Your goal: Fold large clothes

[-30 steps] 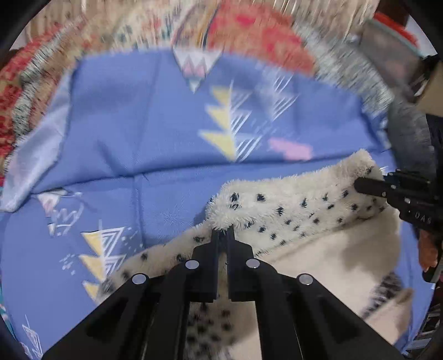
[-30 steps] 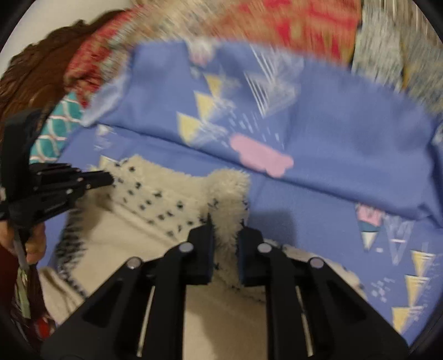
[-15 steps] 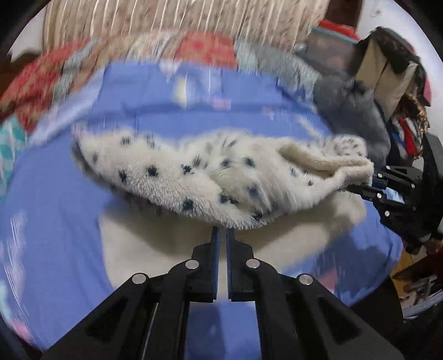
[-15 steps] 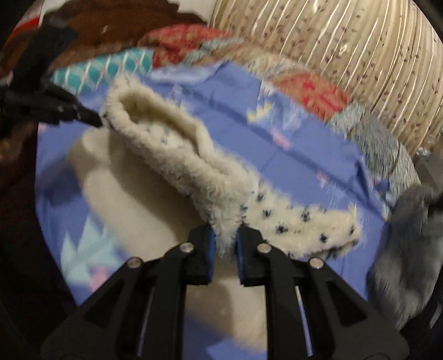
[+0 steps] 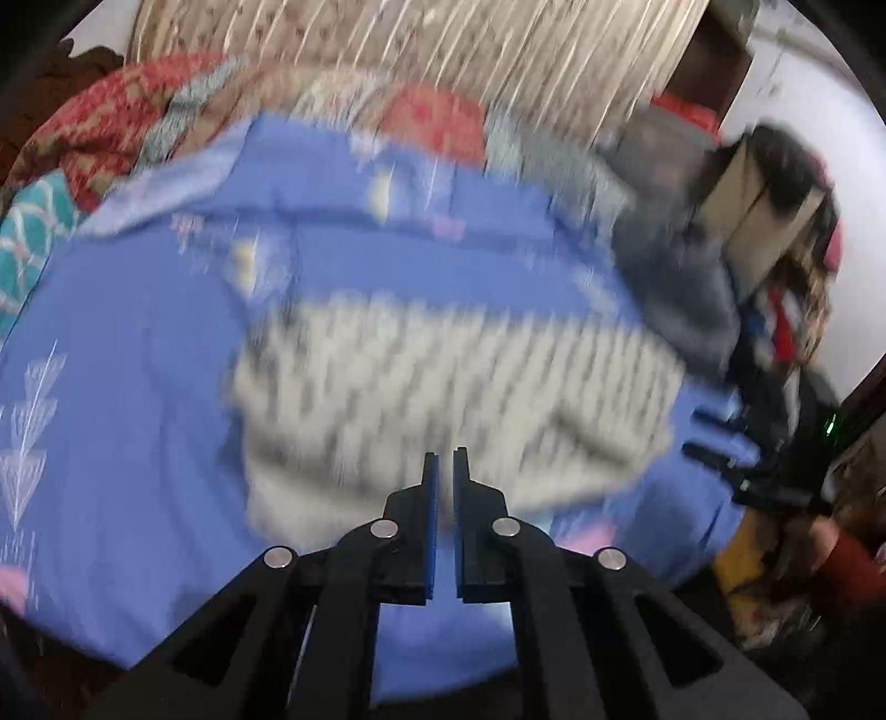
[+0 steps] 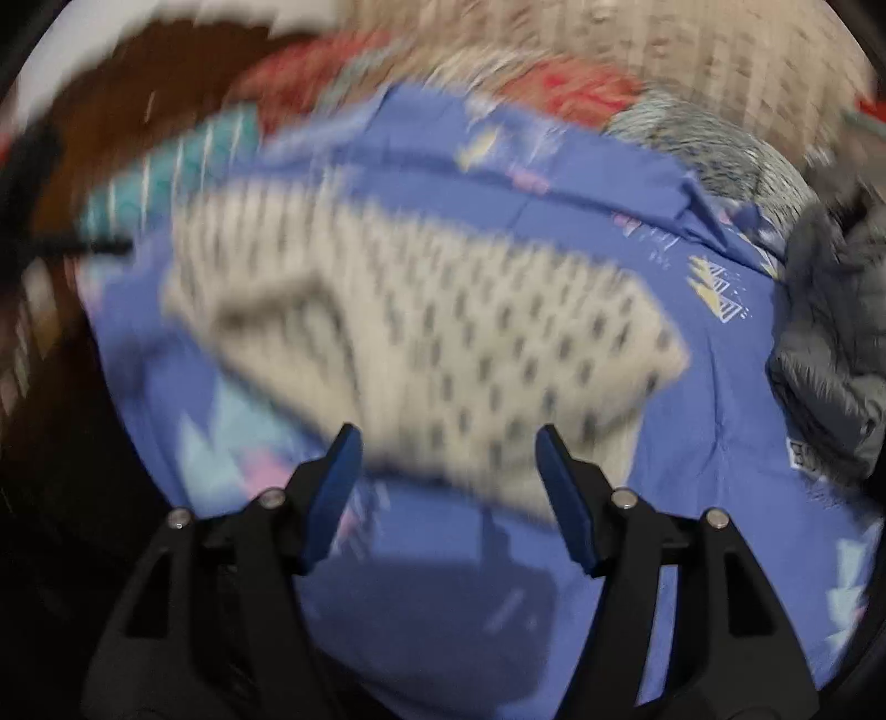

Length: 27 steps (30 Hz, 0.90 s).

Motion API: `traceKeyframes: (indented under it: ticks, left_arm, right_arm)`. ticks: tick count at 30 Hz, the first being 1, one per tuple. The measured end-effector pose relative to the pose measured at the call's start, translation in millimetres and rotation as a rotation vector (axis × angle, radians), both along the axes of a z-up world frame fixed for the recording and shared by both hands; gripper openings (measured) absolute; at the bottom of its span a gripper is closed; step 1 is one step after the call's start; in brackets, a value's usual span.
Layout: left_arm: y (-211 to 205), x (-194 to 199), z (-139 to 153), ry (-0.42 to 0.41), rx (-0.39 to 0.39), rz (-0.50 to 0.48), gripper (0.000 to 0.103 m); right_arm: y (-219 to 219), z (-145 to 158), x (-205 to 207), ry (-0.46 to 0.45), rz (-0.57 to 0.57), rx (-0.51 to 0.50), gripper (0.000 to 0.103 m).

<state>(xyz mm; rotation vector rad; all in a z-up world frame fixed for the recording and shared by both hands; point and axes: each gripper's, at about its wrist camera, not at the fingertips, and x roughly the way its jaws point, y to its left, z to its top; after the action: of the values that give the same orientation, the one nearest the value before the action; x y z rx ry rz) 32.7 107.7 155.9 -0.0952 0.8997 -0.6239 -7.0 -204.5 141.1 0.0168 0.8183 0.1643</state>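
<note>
Nearest the right wrist camera, the right hand-held gripper (image 6: 446,443) is standing with its blue-padded fingers (image 6: 565,487) spread wide and nothing between them; half a second ago those pads were pinching the fuzzy edge of the garment, so the hold has just been let go. In the left wrist view the left hand-held gripper (image 5: 446,462) is showing only a narrow slit between its pads and is gripping nothing, having also come away from the cloth it was pinching a second ago.

Just beyond both grippers, the cream fleece garment with dark spots (image 6: 443,332) is lying on the blue patterned bedsheet (image 6: 714,443), no longer lifted. It is reading as a compact, roughly rectangular bundle, though motion blur is hiding its edges and layers. Judging from that, one fold has probably just been laid down and released, and the next step would be checking the shape and taking a fresh grip for another fold or smoothing.

Farther off, a grey padded garment (image 6: 830,343) is bunching at the sheet's right edge, and red patterned bedding (image 5: 99,127) and a pale striped curtain (image 5: 443,50) are filling the background.
</note>
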Motion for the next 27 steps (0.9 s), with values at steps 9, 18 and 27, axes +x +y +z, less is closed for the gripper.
traceKeyframes:
  ticks: [9,18,27]
  left_arm:
    - [-50,97,-59,0.051,0.061,0.088,0.029]
    - [-29,107,-129,0.176,0.003,0.160,0.028]
    - [-3,85,-89,0.106,0.004,0.238,0.028]
  right_arm:
    - [92,-47,124,0.062,0.032,0.042,0.063]
    - [88,-100,140,0.172,0.055,0.039,0.064]
    - [-64,-71,78,0.106,-0.340,0.138,0.064]
